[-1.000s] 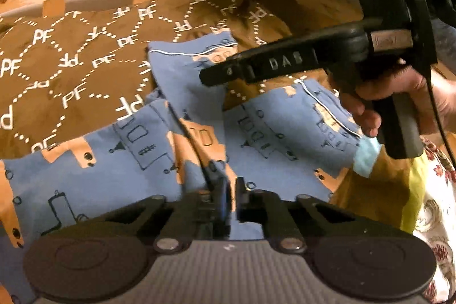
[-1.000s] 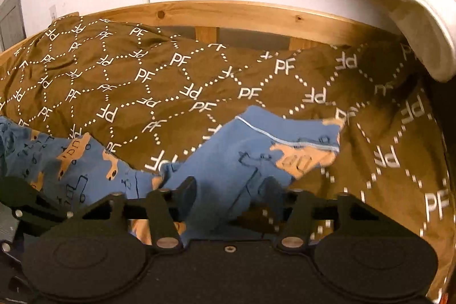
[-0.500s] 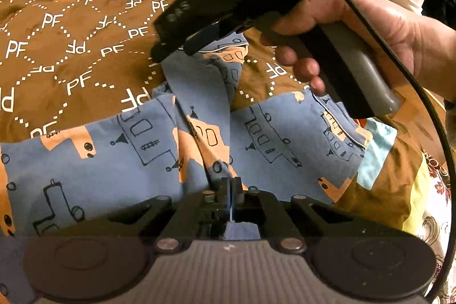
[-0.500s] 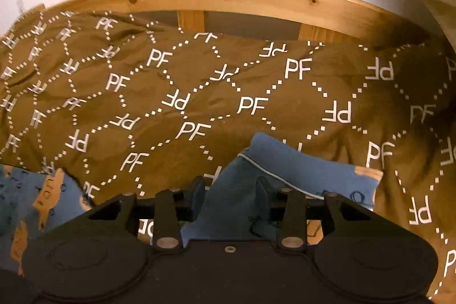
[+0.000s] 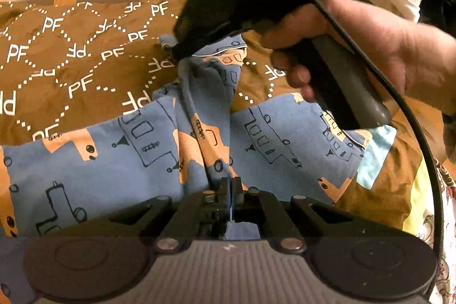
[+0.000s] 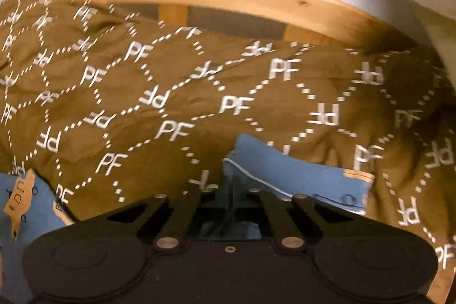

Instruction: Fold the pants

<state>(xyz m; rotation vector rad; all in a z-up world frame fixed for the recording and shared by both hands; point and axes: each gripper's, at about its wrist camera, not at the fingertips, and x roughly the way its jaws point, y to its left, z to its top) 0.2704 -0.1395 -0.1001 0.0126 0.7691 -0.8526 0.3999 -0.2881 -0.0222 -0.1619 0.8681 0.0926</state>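
R claw now pinches the pants' hem; both ends gripped.
Pants lie on the bed's brown cover. R claw, apart half a sec ago w/ the leg hem between, has just closed on it. L claw stays clamped on fabric near the crotch. Leg looks ready to lift & fold over.

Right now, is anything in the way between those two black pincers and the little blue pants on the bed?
Nothing visible. Both already pinch the pants: the left gripper is shut on the fabric near the crotch, the right gripper on a leg's hem. Only the brown blanket lies underneath.
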